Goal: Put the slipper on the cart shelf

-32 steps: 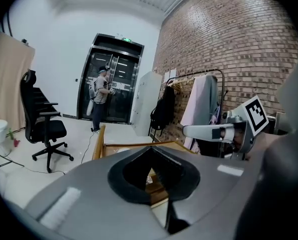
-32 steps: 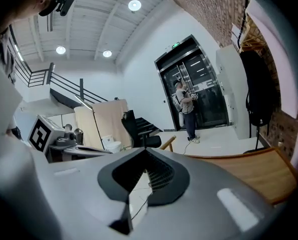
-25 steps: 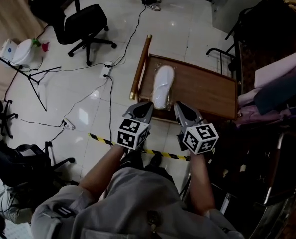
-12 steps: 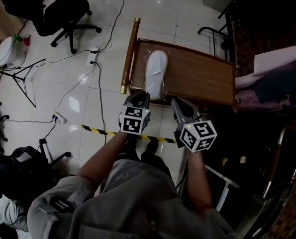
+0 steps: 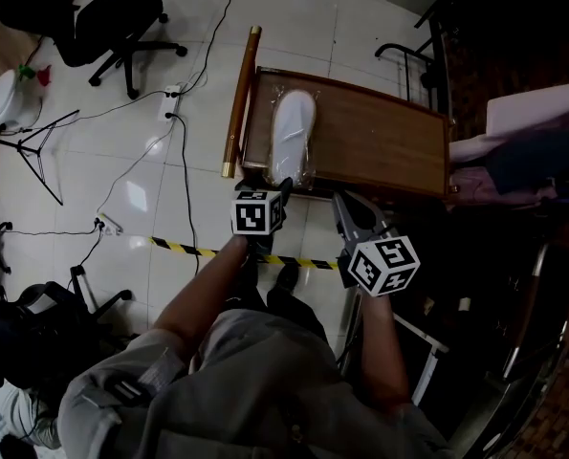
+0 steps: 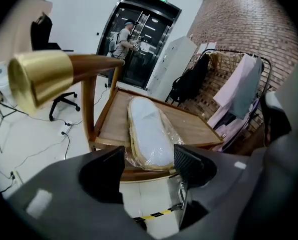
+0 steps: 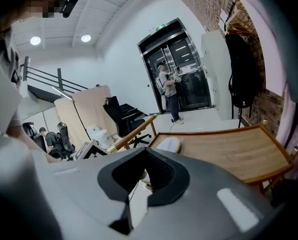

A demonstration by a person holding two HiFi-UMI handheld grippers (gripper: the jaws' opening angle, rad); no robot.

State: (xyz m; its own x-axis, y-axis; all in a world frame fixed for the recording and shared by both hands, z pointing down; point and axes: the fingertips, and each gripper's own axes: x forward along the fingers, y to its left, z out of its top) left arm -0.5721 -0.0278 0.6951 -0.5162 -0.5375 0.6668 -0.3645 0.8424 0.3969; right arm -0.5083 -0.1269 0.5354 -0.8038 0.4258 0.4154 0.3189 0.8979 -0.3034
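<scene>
**Slipper on the bench, both my grippers at its near edge**

From the head view I see the slipper (image 5: 292, 137) lying on the wooden bench (image 5: 380, 146). It runs lengthwise along the left edge, with its near end by the near-left corner. My left gripper (image 5: 270, 189) hangs just off that corner. My right gripper (image 5: 349, 208) sits off the near edge, farther right. A wooden handle bar (image 5: 238, 98) runs along the bench's left end. On the floor below my grippers is a strip of yellow-black tape (image 5: 184, 248), and an office chair (image 5: 121, 12) stands well off to the left.

The left gripper view adds what the head view cannot show. My left gripper (image 6: 147, 161) has its jaws wide apart with nothing between them. The slipper (image 6: 149, 134) shows beyond the gap, wrapped in crinkled clear plastic, and its near end reaches the near rim of the bench (image 6: 189, 126). The handle bar's brass cap (image 6: 38, 76) looms at upper left. A clothes rack (image 6: 234, 91) hung with garments stands past the bench's right edge, and a person (image 6: 123, 41) stands at glass doors.

The right gripper view shows my right gripper (image 7: 146, 156) with its jaw tips drawn together, holding nothing. Above them the slipper (image 7: 169, 145) appears small at the left edge of the bench (image 7: 229, 151).
</scene>
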